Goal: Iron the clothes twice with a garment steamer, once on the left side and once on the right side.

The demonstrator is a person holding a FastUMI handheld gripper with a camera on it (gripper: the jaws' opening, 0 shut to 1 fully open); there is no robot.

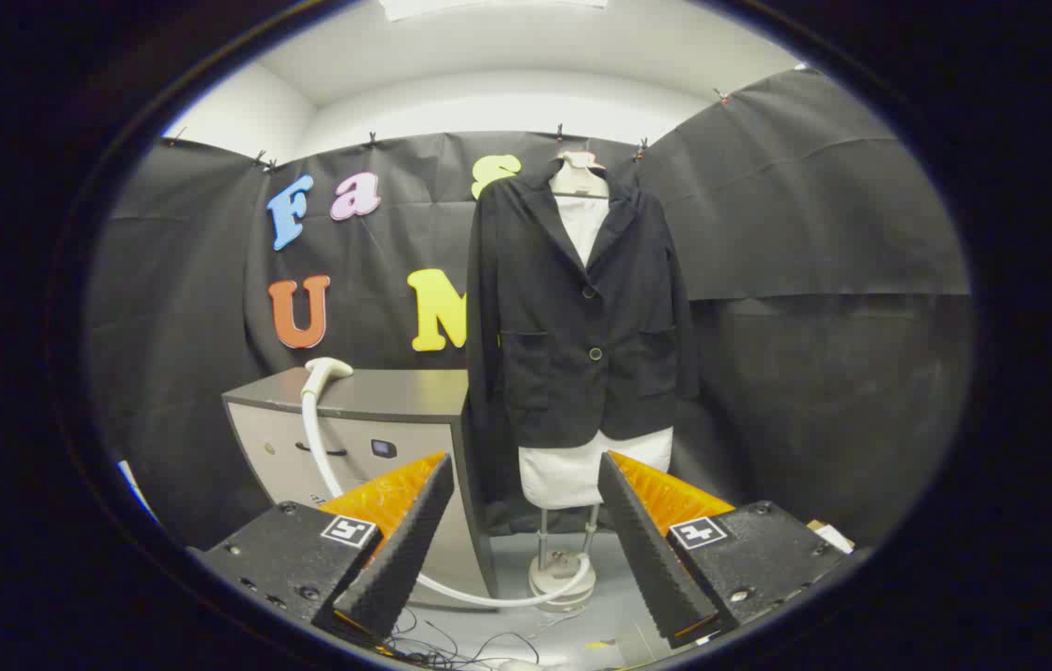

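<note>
Beyond the claw (526, 540), whose fingers are standing wide apart and gripping nothing, a black blazer (581, 317) is hanging buttoned on a white mannequin (581, 219), its stand base (563, 573) resting on the grey floor (581, 634). Steamer head (328, 369) is lying on top of a grey cabinet (367, 419) just beside the blazer, white hose (316, 447) trailing down the cabinet front and curling toward the stand base.

Step, by my reading: approach; steamer not yet picked up, neither side ironed. Next move is calling for swinging toward the cabinet top and closing on the steamer handle.

Black cloth is lining the booth walls; loose cables are lying on the floor below the fingers.
</note>
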